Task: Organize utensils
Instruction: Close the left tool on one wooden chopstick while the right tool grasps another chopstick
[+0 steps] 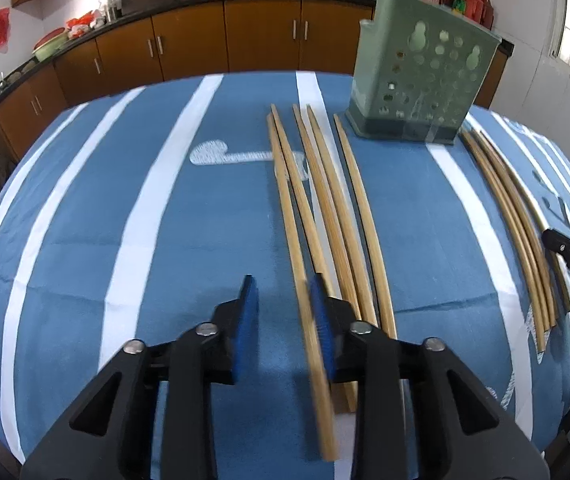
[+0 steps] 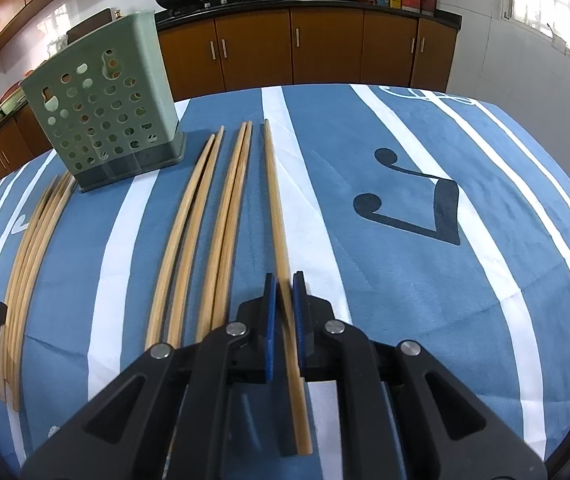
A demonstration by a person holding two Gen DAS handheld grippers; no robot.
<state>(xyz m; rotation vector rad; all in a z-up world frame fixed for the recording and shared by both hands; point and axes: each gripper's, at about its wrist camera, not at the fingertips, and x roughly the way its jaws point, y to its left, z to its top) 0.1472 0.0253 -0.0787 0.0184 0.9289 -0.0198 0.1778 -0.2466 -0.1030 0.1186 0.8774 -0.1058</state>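
The left claw (image 1: 281, 322) is built of matte black angular arms with triangular cut-outs, joined by round silver screws, and its fingers (image 1: 247, 320) are faced with blue ribbed pads. The right claw (image 2: 285, 320) is made alike; white lettering is seen on its black side.
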